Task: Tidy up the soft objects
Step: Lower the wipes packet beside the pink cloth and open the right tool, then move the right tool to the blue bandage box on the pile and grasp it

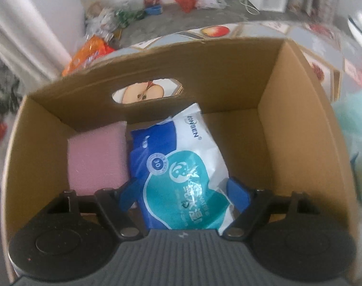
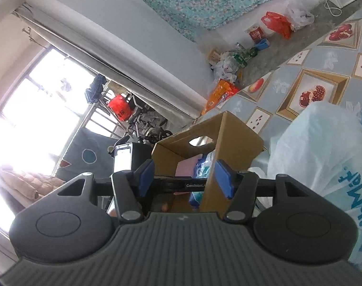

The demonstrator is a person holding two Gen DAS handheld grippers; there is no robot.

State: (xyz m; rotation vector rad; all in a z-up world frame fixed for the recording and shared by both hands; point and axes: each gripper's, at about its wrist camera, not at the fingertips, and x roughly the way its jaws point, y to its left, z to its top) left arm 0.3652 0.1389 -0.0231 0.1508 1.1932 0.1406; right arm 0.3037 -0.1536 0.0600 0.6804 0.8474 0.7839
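An open cardboard box (image 1: 297, 124) stands on the table. Inside, a pink foam block (image 1: 95, 159) lies at the left. A white, blue and teal wipes pack (image 1: 181, 164) leans beside the pink block. My left gripper (image 1: 183, 194) points down into the box, open, its blue pads on either side of the pack's near end without squeezing it. In the right wrist view the box (image 2: 240, 140) sits just ahead, with the pink block (image 2: 184, 166) and the pack (image 2: 203, 164) visible inside. My right gripper (image 2: 184, 177) is open; the box's near corner edge stands between its fingers, close to the right pad.
A pale plastic bag with blue lettering (image 2: 324, 157) lies right of the box. The fruit-print tablecloth (image 2: 283, 78) covers the table. An orange packet (image 2: 220, 93) sits at the far table edge. Bags and litter lie on the floor beyond.
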